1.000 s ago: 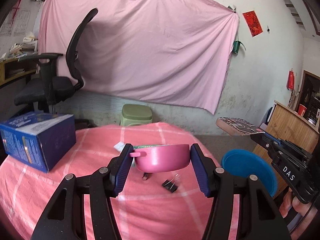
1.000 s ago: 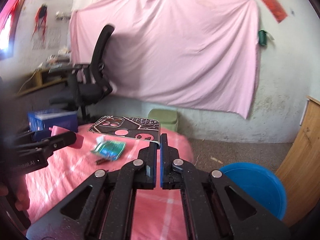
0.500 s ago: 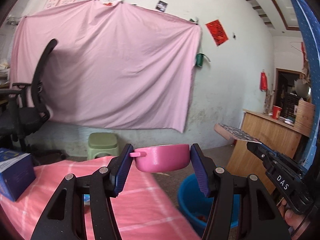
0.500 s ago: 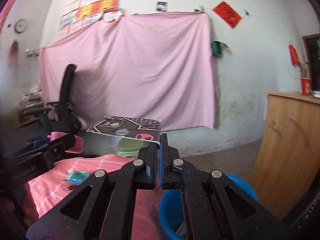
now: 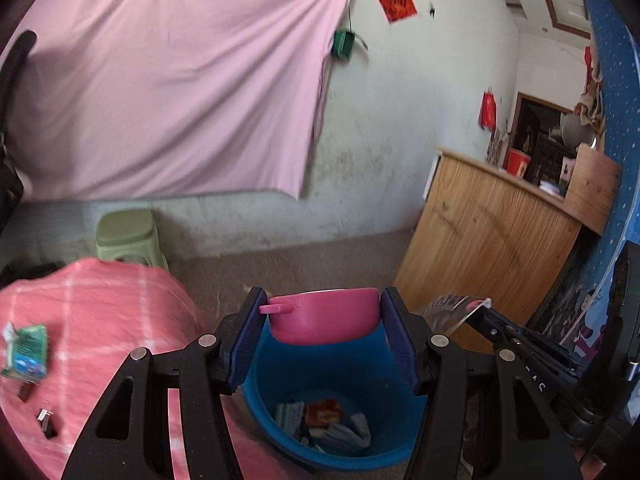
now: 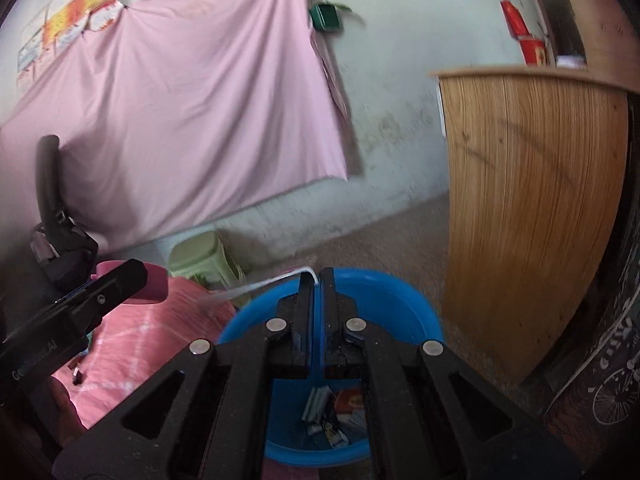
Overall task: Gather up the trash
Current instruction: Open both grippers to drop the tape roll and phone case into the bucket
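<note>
Pink bowl (image 5: 324, 320): clamped between the blue pads of your left gripper (image 5: 323, 332), rim up, small lug at its 9 o'clock side; it sits directly above the blue bin.
Phone case (image 5: 456, 312): pinched by its edge in your right gripper (image 6: 318, 308), whose jaws are nearly together on it; a thin, clear-edged shell seen almost edge-on, printed pattern barely readable here. It hangs at 3 o'clock of the bowl, at the bin's rim.
Change: a second ago both grippers looked across the pink tablecloth with the bin off at 4 o'clock; now both views look down into the bin. Your grips are unchanged.
Meaning: the carry looks finished; letting go over the opening is likely what remains for these two items.
Blue bin (image 5: 392, 412): on the floor, open, several wrappers and packets already in the bottom.
Table (image 5: 92, 308): at 9 o'clock of the bin, touching or just beside it; cannot tell which.
Left on table: a green and white packet (image 5: 26, 350), and a binder clip (image 5: 48, 424) near it.
Wooden counter (image 5: 488, 236): at 2 o'clock, near the bin.
</note>
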Tool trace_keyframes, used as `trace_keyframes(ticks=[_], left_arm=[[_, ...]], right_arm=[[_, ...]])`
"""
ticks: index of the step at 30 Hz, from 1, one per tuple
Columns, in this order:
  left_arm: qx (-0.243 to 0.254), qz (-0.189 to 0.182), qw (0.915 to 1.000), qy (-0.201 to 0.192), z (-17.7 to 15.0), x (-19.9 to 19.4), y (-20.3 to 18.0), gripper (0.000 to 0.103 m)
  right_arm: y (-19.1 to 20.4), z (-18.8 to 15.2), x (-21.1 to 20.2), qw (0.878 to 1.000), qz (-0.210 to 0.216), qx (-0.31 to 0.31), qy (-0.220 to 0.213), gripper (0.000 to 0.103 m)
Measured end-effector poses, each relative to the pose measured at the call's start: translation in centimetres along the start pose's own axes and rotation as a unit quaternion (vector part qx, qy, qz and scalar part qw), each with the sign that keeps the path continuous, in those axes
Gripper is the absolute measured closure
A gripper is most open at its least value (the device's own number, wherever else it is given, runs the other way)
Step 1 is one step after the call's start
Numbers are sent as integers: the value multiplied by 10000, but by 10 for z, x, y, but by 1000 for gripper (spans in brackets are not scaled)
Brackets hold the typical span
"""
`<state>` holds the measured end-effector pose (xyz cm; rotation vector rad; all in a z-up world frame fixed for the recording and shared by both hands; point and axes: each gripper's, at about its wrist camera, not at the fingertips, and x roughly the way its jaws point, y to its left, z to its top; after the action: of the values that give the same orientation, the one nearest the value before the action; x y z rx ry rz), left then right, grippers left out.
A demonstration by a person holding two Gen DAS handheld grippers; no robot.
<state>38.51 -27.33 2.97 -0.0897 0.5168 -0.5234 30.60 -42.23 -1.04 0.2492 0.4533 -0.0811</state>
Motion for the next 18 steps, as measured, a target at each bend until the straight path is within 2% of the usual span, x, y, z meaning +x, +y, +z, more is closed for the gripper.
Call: trace_keyframes(ticks=[4,9,14,18], left_arm=[[-193,-68,9982,566,-5,36,-3,50],[-365,-192,9924,1159,-9,70,0,50],[-520,-296,9892,1341,-11,78,3,50],[-563,-287,9898,1278,-8,69,9,49]], right_arm=[[-9,-8,20,9992,-30,18,395,79],[-19,-12,38,9978,-36,58,661,78],[-22,-7,40,9979,-14,30,647,77],[-19,-5,35,9984,-28,-36,555,74]])
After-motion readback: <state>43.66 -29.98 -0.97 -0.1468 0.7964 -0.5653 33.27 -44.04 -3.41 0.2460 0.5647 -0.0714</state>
